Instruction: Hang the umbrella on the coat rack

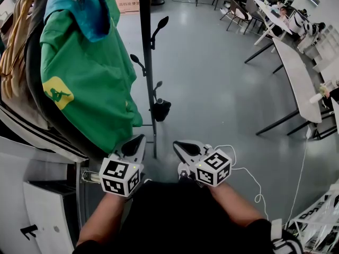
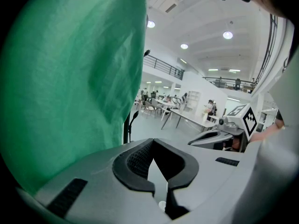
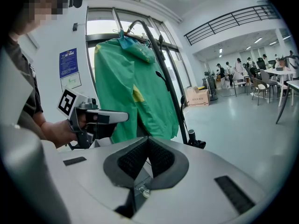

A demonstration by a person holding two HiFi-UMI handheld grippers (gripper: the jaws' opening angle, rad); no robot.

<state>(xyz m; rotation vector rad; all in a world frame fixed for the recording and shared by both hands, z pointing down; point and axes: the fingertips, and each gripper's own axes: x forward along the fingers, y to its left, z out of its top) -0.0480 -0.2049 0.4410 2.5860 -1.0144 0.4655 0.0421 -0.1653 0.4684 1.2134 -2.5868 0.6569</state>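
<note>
1. The umbrella (image 1: 160, 110) is a small black folded one. It hangs low on the coat rack (image 1: 146, 62), right beside the pole, under a little hook (image 1: 157, 85).
2. It looks like it hangs by its top end. Its long side seems to run mostly up and down, along the pole. The grip end looks to be up and the fat black part down, but it is small in the pictures, so I am not sure.
3. The left gripper (image 1: 140, 139) is pressed together with nothing in it. It is close to the green jacket (image 1: 90, 73) that hangs on the rack.
4. The right gripper (image 1: 177, 144) is pressed together too, and it holds nothing.
5. Both grippers are low and near the person's body, well apart from the umbrella.
6. I think the hanging is done and this is the time to check it.
7. To do this well, look that the loop sits deep on the hook and not on its tip.
8. Keep both grippers off the pole and the jacket, because a bump could shake the umbrella loose.
</note>
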